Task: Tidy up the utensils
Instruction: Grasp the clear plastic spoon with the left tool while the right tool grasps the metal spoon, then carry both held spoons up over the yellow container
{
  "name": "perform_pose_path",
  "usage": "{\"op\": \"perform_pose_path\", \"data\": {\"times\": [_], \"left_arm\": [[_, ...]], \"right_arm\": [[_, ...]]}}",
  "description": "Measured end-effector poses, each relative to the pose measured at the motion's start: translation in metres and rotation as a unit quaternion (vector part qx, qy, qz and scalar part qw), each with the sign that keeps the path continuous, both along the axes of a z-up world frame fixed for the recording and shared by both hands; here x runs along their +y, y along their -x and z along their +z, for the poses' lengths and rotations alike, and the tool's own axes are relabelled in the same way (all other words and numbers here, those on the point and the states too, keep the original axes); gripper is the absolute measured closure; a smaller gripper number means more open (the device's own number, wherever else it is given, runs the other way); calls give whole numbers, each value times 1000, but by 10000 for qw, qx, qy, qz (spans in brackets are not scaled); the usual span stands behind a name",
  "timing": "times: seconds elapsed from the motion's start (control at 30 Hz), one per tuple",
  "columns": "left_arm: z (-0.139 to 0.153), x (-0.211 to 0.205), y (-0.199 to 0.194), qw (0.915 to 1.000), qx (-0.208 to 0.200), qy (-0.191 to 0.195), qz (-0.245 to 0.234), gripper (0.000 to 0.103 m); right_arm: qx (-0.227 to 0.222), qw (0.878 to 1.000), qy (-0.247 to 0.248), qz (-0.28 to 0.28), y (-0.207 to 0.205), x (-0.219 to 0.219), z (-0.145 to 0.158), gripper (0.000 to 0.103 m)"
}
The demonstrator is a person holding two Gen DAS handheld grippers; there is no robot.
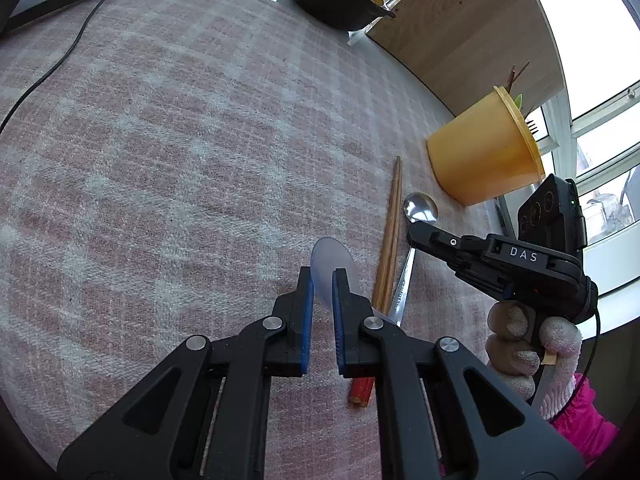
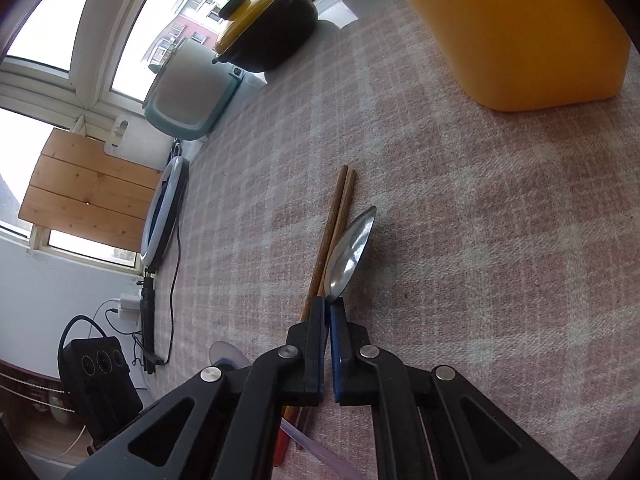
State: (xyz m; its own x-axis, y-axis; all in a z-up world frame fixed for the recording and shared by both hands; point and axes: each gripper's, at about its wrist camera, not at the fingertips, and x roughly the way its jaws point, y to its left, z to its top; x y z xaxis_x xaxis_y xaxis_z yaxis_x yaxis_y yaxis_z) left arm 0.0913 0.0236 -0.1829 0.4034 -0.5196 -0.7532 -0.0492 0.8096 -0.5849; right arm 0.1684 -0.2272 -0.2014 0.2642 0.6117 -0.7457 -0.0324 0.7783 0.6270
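Beside the chopsticks (image 1: 387, 240), a plastic spoon (image 1: 332, 264) is clamped by the left gripper (image 1: 322, 276) and a steel spoon (image 2: 350, 252) by the right gripper (image 2: 328, 304), likely for the yellow tub (image 1: 480, 152)

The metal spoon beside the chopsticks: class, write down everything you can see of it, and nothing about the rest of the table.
The metal spoon is shiny steel with an oval bowl that mirrors the window light and a slim handle bearing a small stamped mark, unreadable here. It lies on the pink checked cloth, beside the wooden chopsticks, below the yellow cup. The right gripper is shut on its neck just behind the bowl, which the right wrist view shows tipped onto its edge.
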Motion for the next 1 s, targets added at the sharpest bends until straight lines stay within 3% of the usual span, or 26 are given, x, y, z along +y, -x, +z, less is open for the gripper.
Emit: {"op": "perform_pose_path", "data": {"times": [0.4,0.7,1.0], "left_arm": [[-1,-3,-11,9998,-52,-104,176,99],[39,1,-9,9967,-594,-466,291,103],[84,-18,-8,9886,-1276,-756,270,103]], "right_arm": [[-259,9994,161,160,7,2,7,103],[-1171,9902,684,345,23,-6,53,103],[-1764,9814,747,104,42,-33,92,103]]}}
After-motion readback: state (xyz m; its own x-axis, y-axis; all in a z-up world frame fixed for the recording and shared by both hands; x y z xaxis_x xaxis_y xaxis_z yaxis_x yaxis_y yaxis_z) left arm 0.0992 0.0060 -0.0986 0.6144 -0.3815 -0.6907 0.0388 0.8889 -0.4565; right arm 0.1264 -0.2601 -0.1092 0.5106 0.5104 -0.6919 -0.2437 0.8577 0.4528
